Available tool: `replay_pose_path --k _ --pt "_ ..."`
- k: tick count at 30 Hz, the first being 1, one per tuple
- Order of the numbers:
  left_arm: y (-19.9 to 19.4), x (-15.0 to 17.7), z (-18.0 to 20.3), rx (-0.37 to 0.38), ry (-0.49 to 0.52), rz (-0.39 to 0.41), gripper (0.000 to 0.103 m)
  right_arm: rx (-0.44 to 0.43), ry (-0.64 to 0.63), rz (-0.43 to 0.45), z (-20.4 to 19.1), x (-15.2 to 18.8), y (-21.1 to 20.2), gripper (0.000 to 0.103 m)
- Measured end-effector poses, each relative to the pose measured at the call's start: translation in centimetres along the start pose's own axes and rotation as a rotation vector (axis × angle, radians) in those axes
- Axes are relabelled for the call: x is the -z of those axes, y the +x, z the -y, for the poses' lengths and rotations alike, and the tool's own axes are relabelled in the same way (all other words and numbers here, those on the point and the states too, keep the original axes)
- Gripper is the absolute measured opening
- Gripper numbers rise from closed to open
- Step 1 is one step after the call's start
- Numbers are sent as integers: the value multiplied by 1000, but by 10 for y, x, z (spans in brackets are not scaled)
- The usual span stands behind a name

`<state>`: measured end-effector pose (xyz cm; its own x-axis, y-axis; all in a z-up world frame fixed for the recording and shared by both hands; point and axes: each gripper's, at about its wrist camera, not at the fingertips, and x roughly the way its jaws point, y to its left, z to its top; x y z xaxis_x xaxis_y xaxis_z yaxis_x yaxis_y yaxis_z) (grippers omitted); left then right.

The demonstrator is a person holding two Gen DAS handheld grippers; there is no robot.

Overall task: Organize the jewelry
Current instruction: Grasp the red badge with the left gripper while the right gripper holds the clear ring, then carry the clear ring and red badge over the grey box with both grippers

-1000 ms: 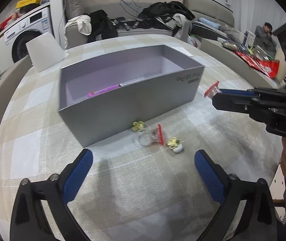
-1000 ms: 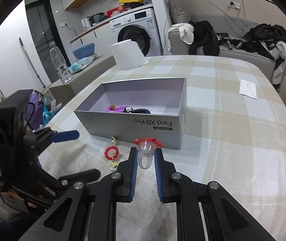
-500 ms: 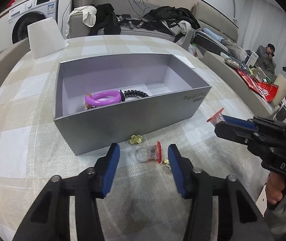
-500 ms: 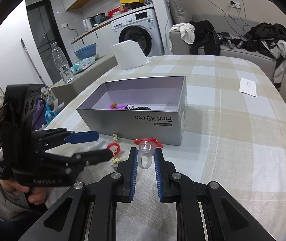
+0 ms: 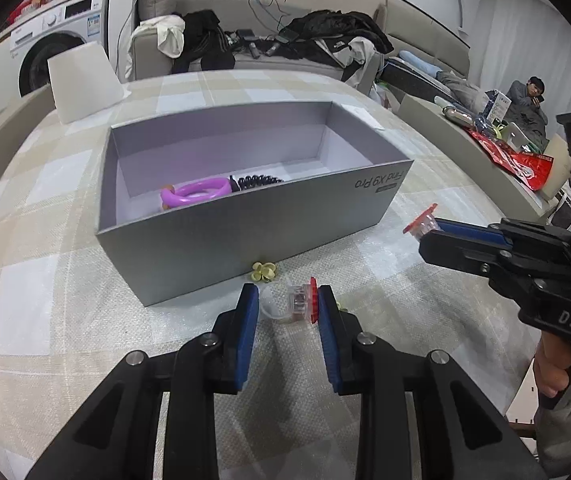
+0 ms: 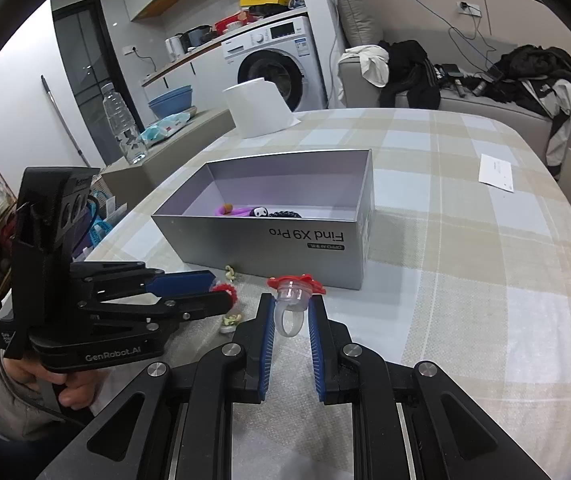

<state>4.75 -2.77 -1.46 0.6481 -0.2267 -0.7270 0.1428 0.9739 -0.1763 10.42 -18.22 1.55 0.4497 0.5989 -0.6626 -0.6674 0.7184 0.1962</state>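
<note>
My left gripper (image 5: 285, 304) has closed in around a clear plastic ring with a red top (image 5: 295, 303) lying on the bench (image 5: 65, 300) before the grey box (image 5: 253, 224); a second ago it was wide apart. My right gripper (image 6: 291, 312) stays clamped on a matching ring (image 6: 291, 300), held above the bench.

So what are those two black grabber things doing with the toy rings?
A person is tidying toy jewelry into the grey box. The right gripper holds a clear ring with a red top above the table. The left gripper is around another red-topped ring lying by the box. A purple bracelet is already inside.
</note>
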Motion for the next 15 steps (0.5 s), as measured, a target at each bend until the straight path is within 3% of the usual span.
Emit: replay_pose_path --k 6,15 --pt "-14 0 7 -47 51 74 24 0 3 5 0 0 0 16" --pt "-30 -11 1 -57 18 133 24 -20 -4 33 -4 -3 -7 16"
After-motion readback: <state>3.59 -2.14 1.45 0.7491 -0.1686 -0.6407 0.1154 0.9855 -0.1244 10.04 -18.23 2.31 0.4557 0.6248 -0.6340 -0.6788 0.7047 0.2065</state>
